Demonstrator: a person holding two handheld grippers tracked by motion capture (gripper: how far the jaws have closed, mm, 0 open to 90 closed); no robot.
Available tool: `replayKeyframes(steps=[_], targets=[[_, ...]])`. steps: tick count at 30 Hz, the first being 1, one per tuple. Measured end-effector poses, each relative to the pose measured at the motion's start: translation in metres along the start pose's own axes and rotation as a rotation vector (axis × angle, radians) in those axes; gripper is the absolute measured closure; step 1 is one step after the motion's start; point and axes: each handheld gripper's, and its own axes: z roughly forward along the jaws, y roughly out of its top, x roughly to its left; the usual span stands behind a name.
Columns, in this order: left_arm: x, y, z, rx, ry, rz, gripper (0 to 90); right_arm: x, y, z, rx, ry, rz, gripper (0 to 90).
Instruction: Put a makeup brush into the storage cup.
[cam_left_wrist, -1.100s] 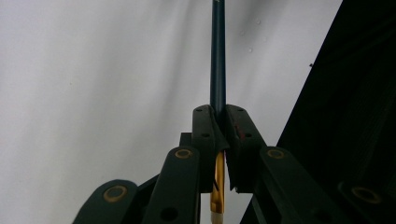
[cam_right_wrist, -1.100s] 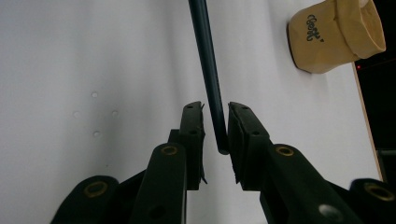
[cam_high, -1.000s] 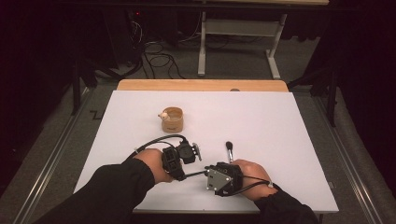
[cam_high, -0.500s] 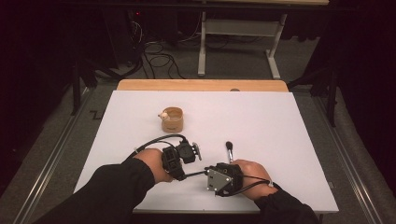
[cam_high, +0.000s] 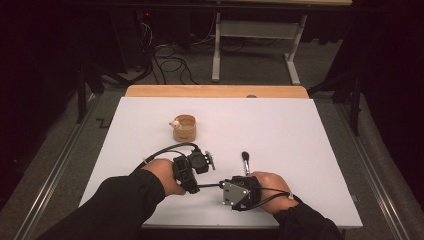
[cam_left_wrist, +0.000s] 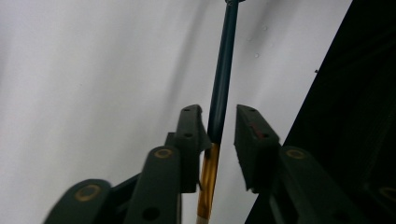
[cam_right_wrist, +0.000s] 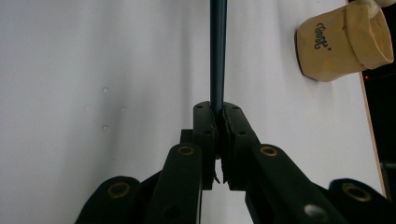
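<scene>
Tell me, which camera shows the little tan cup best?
The right gripper view: the tan cup looms large, its black lettering visible. The high view shows it small, standing on the white table. The left gripper view looks elsewhere.

Counted on the white table (cam_high: 310, 165): one makeup brush (cam_high: 246, 161), one tan cup (cam_high: 184, 128) far left of it, two hand-held grippers near the front edge.
</scene>
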Motion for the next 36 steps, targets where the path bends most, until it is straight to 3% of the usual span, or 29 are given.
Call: replayKeyframes(steps=[16, 18, 19, 20, 24, 33, 36], targets=[[0.003, -0.004, 0.000, -0.009, 0.037, -0.007, 47.3, -0.002, -0.005, -0.002, 0.018, -0.005, 0.017, 87.2], [0.003, -0.005, 0.001, 0.001, 0.037, -0.015, 46.1, -0.001, -0.006, -0.003, 0.023, -0.004, 0.032, 87.2], [0.004, -0.006, 0.003, 0.000, 0.034, -0.019, 45.7, -0.001, -0.007, -0.003, 0.024, -0.003, 0.027, 87.2], [0.004, -0.006, 0.004, -0.002, 0.035, -0.026, 45.3, -0.004, -0.009, -0.004, 0.033, -0.001, -0.010, 87.2], [0.005, -0.009, 0.008, 0.005, 0.042, -0.029, 42.4, -0.005, -0.012, -0.006, 0.039, -0.006, -0.012, 87.2], [0.010, -0.017, 0.007, -0.014, 0.049, -0.068, 39.3, -0.006, -0.021, -0.009, 0.061, -0.009, 0.012, 87.2], [0.013, -0.020, 0.008, 0.000, 0.052, -0.059, 39.0, -0.006, -0.025, -0.011, 0.069, -0.018, 0.025, 87.1]])
